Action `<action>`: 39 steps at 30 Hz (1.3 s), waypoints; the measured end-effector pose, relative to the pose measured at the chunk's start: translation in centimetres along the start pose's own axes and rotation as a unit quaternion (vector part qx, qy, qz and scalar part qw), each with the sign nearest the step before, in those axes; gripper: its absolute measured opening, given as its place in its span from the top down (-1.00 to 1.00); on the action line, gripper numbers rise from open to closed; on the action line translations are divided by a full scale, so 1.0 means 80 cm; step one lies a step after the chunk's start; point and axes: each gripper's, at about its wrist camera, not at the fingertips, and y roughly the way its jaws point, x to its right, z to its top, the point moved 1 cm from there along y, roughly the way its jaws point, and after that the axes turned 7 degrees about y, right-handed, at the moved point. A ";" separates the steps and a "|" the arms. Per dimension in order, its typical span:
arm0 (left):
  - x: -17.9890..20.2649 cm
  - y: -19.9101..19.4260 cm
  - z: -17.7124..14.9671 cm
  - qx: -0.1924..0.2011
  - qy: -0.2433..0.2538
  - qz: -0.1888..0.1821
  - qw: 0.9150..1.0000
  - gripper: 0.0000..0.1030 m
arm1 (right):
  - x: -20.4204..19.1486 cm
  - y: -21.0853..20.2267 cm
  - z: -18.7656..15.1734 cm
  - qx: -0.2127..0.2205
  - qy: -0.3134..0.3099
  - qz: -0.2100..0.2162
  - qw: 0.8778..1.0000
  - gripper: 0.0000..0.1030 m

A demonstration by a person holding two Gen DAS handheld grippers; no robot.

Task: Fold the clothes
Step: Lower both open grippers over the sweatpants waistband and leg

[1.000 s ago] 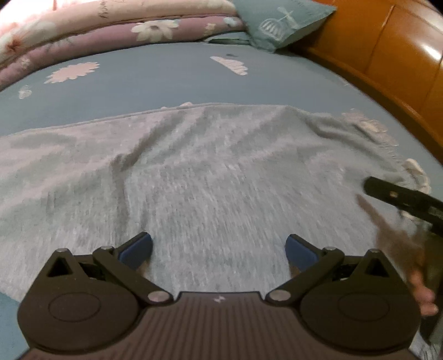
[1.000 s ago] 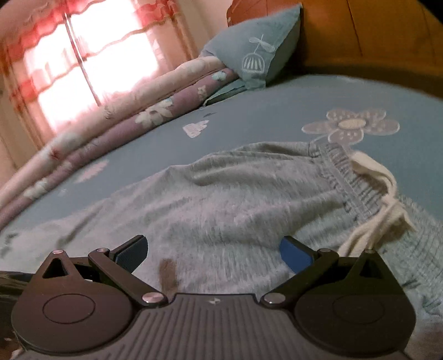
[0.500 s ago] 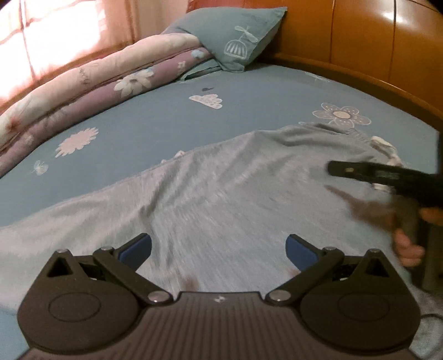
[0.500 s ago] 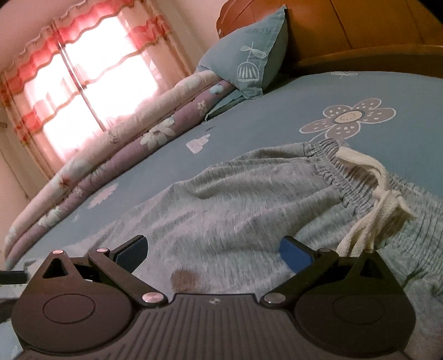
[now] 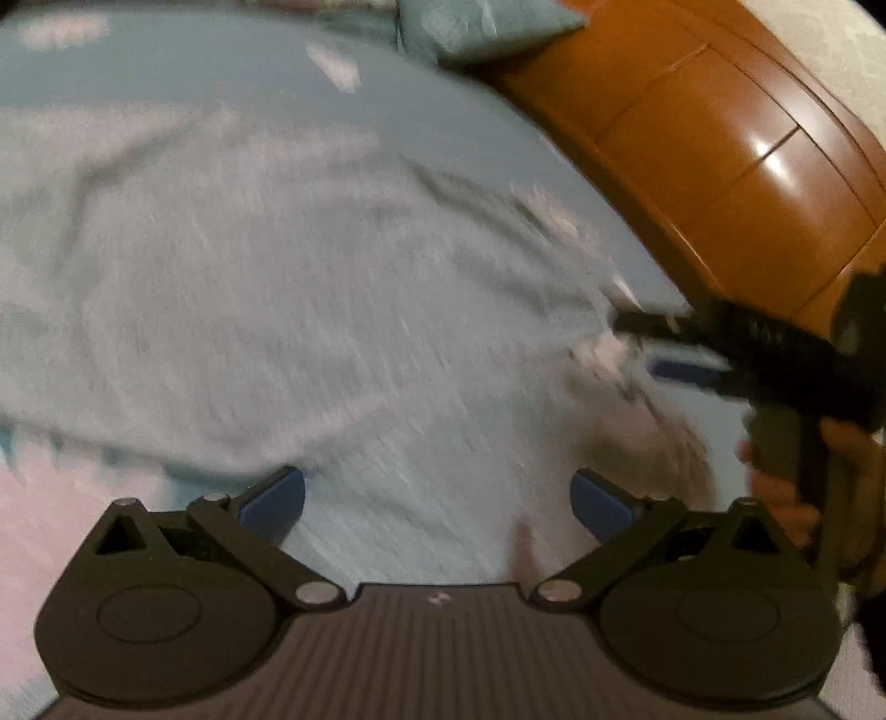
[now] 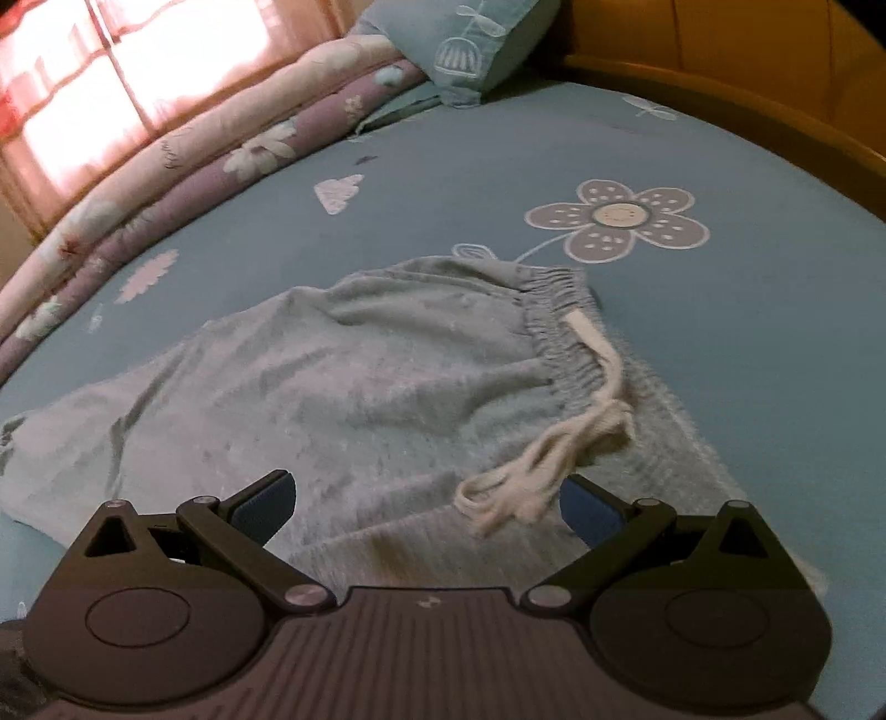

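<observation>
Grey sweatpants (image 6: 354, 387) lie spread flat on a bed (image 6: 498, 183) with a blue flower-print sheet. Their elastic waistband (image 6: 559, 327) points toward the wooden headboard (image 5: 720, 155), and a white drawstring (image 6: 548, 459) trails from it across the fabric. The right hand-held gripper (image 6: 426, 507) hovers low over the sweatpants, its blue-padded fingers (image 6: 263, 507) spread wide apart and holding nothing; the drawstring's looped end lies just beside its right finger. The left hand-held gripper (image 5: 437, 501), in a blurred view, is likewise wide open and empty above the grey cloth. A teal pillow (image 6: 470, 44) and a rolled floral quilt (image 6: 183, 183) sit beyond the sweatpants, near the headboard.
</observation>
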 end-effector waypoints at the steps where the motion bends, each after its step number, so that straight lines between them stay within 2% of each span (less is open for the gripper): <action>1: -0.003 -0.006 0.006 0.002 0.014 0.034 0.999 -0.97 | -0.002 -0.002 -0.002 -0.003 -0.001 0.000 1.000 -1.00; 2: -0.008 -0.015 0.012 0.005 0.018 0.052 0.998 -0.97 | -0.006 -0.003 -0.004 -0.007 -0.002 0.002 1.000 -1.00; 3: -0.013 -0.025 0.016 0.011 0.008 0.054 0.998 -0.97 | -0.009 -0.004 -0.006 -0.014 -0.006 0.005 1.000 -1.00; 5: -0.015 -0.047 0.016 0.017 -0.017 0.035 0.999 -0.97 | -0.016 -0.006 -0.012 -0.031 -0.019 0.015 0.999 -1.00; 8: 0.005 -0.061 0.004 0.001 -0.012 0.004 1.000 -0.98 | -0.033 -0.006 -0.019 -0.055 -0.047 0.032 0.997 -1.00; 11: 0.021 -0.049 -0.020 -0.026 -0.011 -0.020 0.999 -0.98 | -0.048 -0.004 -0.029 -0.077 -0.076 0.059 0.992 -1.00; 13: 0.016 -0.026 -0.036 -0.053 -0.033 -0.009 0.998 -0.98 | -0.056 0.002 -0.036 -0.091 -0.093 0.081 0.988 -1.00; 15: 0.009 -0.029 -0.047 -0.043 -0.043 0.002 0.998 -0.98 | -0.061 0.013 -0.043 -0.103 -0.117 0.097 0.983 -1.00; 17: 0.004 -0.038 -0.050 -0.048 -0.044 0.021 0.998 -0.98 | -0.062 0.029 -0.046 -0.111 -0.144 0.091 0.979 -1.00; 19: 0.006 -0.047 -0.049 -0.053 -0.041 0.034 0.997 -0.98 | -0.045 0.053 -0.042 -0.117 -0.161 0.028 0.980 -1.00; 20: 0.009 -0.050 -0.047 -0.056 -0.039 0.041 0.997 -0.98 | -0.033 0.058 -0.035 -0.114 -0.156 0.011 0.981 -0.99; 23: 0.018 -0.061 -0.040 -0.063 -0.031 0.058 0.996 -0.98 | -0.003 0.034 -0.006 -0.107 -0.084 0.026 0.990 -1.00; 25: 0.032 -0.062 -0.036 -0.064 -0.021 0.044 0.997 -0.98 | 0.009 0.013 0.000 -0.115 -0.057 0.048 0.991 -1.00; 27: 0.048 -0.055 -0.036 -0.076 -0.015 0.032 0.996 -0.98 | 0.013 0.002 -0.008 -0.141 -0.056 0.074 0.986 -1.00; 28: 0.055 -0.051 -0.037 -0.083 -0.013 0.026 0.996 -0.98 | 0.016 0.001 -0.015 -0.152 -0.066 0.073 0.983 -1.00; 31: 0.065 -0.030 -0.049 -0.119 -0.019 0.027 0.992 -0.98 | 0.039 0.011 -0.033 -0.165 -0.087 0.030 0.982 -0.99; 32: 0.065 -0.023 -0.054 -0.132 -0.025 0.030 0.990 -0.98 | 0.053 0.014 -0.032 -0.165 -0.076 0.019 0.983 -0.99; 36: 0.068 -0.016 -0.056 -0.146 -0.016 0.042 0.988 -0.98 | 0.089 -0.007 -0.012 -0.160 -0.007 0.033 0.986 -0.94; 39: 0.065 -0.012 -0.050 -0.162 -0.025 0.043 0.986 -0.98 | 0.084 -0.033 -0.008 -0.145 -0.023 0.037 0.988 -0.99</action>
